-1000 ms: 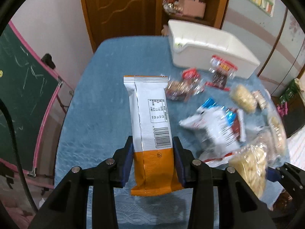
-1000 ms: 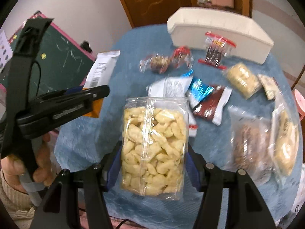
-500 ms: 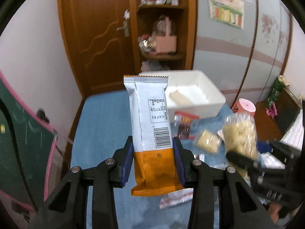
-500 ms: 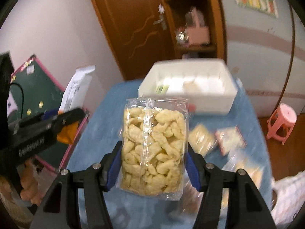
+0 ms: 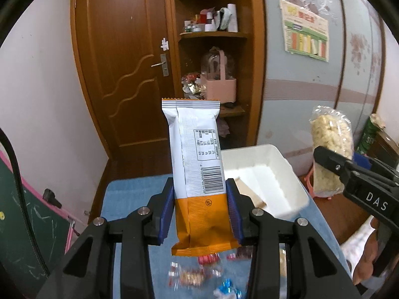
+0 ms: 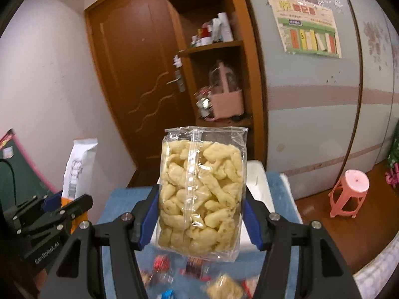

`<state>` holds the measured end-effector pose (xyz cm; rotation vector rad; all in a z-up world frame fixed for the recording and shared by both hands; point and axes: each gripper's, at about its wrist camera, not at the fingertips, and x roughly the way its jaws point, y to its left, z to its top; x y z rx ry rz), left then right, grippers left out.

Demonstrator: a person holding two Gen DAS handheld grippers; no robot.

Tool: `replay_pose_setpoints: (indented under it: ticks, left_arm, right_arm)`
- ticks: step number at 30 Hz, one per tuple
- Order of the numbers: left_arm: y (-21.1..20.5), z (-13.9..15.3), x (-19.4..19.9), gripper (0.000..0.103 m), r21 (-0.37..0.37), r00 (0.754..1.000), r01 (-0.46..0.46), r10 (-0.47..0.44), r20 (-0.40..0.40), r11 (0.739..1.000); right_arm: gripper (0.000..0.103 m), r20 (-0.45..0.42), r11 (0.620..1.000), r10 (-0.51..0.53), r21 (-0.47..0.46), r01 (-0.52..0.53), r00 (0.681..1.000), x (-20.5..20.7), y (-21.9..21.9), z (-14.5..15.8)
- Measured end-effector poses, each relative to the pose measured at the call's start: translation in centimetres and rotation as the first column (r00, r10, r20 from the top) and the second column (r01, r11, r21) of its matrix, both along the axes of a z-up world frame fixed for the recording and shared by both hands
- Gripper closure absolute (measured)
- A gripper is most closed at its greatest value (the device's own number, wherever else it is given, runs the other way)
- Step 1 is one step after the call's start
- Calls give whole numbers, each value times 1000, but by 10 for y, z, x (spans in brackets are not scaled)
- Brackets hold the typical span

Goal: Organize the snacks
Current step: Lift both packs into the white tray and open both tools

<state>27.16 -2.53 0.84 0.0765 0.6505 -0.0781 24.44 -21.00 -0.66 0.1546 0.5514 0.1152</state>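
Observation:
My left gripper (image 5: 200,206) is shut on a white and orange snack bar (image 5: 197,164) and holds it upright above the blue table. My right gripper (image 6: 200,220) is shut on a clear bag of pale puffed snacks (image 6: 202,194), also held upright. The white bin (image 5: 271,177) stands at the table's far end, just beyond and right of the bar; a flat packet lies inside it. In the right wrist view the bin (image 6: 258,184) is mostly hidden behind the bag. The right gripper with the puffed-snack bag (image 5: 329,149) shows at the right of the left wrist view.
Several loose snack packets (image 5: 199,274) lie blurred on the blue tablecloth (image 5: 129,194) below the grippers. A brown door (image 5: 124,74) and shelf (image 5: 214,35) stand behind the table. A pink stool (image 6: 349,191) is on the floor at right. A chalkboard (image 5: 25,224) stands at left.
Both grippers have lifted and tilted up with their snacks and moved toward the white bin. The table and loose packets have dropped to the bottom of both views.

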Motion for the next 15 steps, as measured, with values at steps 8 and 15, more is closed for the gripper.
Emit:
replay_pose_setpoints:
  ticks: [8,15]
  left_arm:
    - [-3,-43,95,65,1,995,-66,66,-79,998]
    - [-16,-96,133,30,72,983,-41,53,-174,997]
  right_arm:
    - [42,-150,995,-70,-80,59,986,98,7,-45]
    - [42,-332,996,-34,-87,5,943,139,15,-114]
